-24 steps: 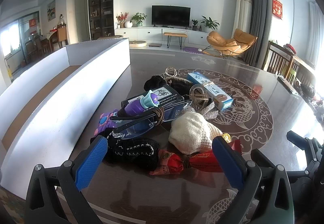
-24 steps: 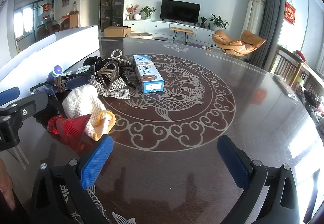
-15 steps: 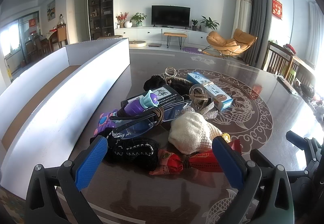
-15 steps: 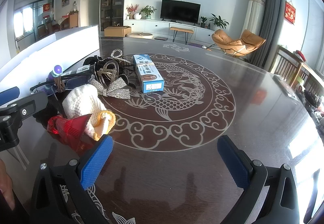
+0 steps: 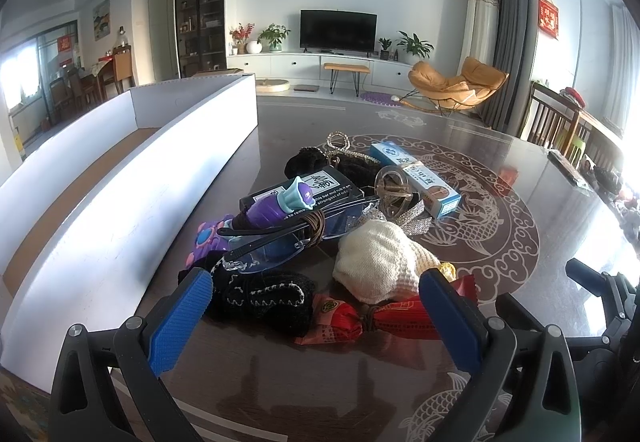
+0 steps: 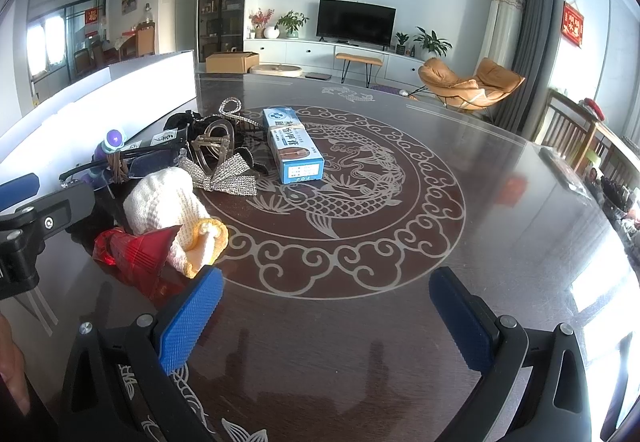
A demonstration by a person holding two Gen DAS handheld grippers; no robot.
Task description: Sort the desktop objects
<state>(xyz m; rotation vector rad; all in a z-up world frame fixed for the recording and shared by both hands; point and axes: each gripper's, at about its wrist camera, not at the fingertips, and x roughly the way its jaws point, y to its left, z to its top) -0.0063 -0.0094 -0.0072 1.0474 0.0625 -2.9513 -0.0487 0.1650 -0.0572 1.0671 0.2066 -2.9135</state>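
Pile of small desktop objects sat on the dark glossy table [image 6: 400, 322] w/ a pale fish-and-cloud inlay, just right of a long white-walled cardboard tray [image 5: 120, 210]. In the pile: cream knitted pouch [image 5: 376, 262] touching a red foil candy wrapper [image 5: 360, 322] at the near edge; black knitted piece w/ white stitching [image 5: 260, 300] beside it; clear-lens glasses w/ dark arms [image 5: 276, 242] lying over a purple toy w/ teal cap [image 5: 280, 204] and a black printed box [image 5: 316, 186]. Blue-and-white carton [image 6: 292, 146] lay farther out on the inlay, next to a silver rhinestone bow [image 6: 224, 178].

Room behind: living room w/ a black TV [image 5: 338, 30] on a white low cabinet, potted plants, tan lounge chair [image 5: 456, 86], grey curtains, bright windows both sides.

Left gripper [image 5: 316, 310] was spread fully wide, blue pads either side of the pile's near edge, nothing held; contact w/ the black knit piece couldn't be told. Right gripper [image 6: 328, 314] also fully wide over bare table, empty, its left pad near the wrapper, not clearly touching.
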